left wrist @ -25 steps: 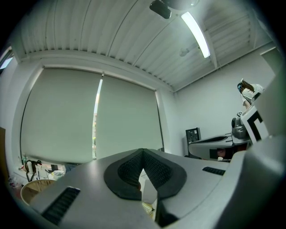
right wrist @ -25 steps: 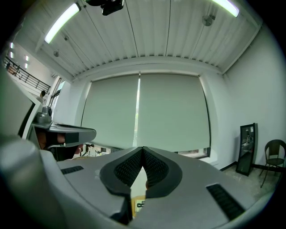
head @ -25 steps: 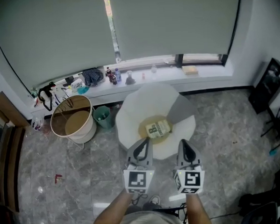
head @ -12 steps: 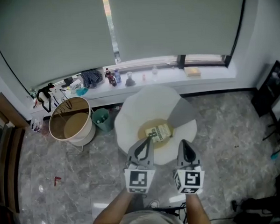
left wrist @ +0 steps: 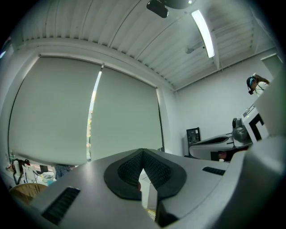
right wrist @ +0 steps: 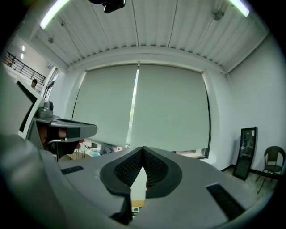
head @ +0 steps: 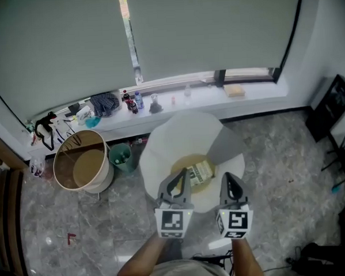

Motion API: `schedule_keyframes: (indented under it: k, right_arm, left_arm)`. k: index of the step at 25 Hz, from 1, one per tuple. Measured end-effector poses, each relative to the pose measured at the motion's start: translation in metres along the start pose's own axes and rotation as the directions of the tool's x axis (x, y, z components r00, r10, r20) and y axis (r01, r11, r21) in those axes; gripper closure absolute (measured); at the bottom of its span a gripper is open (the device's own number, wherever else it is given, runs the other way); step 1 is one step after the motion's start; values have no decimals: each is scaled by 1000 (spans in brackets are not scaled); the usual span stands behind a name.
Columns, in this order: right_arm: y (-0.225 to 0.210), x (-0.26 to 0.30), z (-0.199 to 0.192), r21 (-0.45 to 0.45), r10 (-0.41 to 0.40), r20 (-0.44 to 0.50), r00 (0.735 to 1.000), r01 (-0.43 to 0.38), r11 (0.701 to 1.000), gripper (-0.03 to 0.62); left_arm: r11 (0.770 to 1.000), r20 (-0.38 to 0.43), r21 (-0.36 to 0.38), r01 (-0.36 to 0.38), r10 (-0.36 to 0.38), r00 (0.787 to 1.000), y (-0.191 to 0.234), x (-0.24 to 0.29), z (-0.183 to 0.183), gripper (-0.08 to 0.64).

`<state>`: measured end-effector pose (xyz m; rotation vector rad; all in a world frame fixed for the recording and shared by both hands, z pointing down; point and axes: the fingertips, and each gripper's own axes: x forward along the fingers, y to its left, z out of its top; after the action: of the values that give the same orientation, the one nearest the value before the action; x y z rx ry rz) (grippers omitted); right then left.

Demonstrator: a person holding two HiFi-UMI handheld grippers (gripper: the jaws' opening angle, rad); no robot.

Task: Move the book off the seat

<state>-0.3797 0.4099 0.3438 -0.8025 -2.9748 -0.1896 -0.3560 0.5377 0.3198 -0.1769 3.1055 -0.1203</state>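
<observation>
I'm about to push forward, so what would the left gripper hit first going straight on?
Probably the chair back: the left gripper, jaws shut, points level and seems to ride above the book on the seat, though height is hard to judge from above.

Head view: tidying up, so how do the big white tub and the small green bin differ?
The white tub is far wider than the green bin. The tub is white outside, tan inside; the bin is green. The bin stands nearer the seat. Both stand open-topped on the floor.
</observation>
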Motion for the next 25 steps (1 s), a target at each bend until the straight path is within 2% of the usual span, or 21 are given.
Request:
schedule_keyframes:
  k: [6, 11, 17, 25]
  right_arm:
    - [28, 48, 0, -21, -48, -38, 998, 47, 999, 591]
    - [32, 73, -2, 2, -92, -85, 992, 92, 996, 591]
    - [11, 95, -23, 39, -135, -112, 985, 140, 989, 591]
    - [-49, 130, -54, 111, -175, -124, 977, 189, 976, 591]
  left_arm:
    - [999, -27, -6, 47, -47, 999, 54, 31, -13, 558]
    - [995, -58, -3, 99, -99, 993, 76, 53, -26, 558]
    - [989, -87, -9, 145, -145, 986, 69, 88, -46, 558]
    - [982, -138, -5, 189, -188, 972, 33, 156, -70, 558]
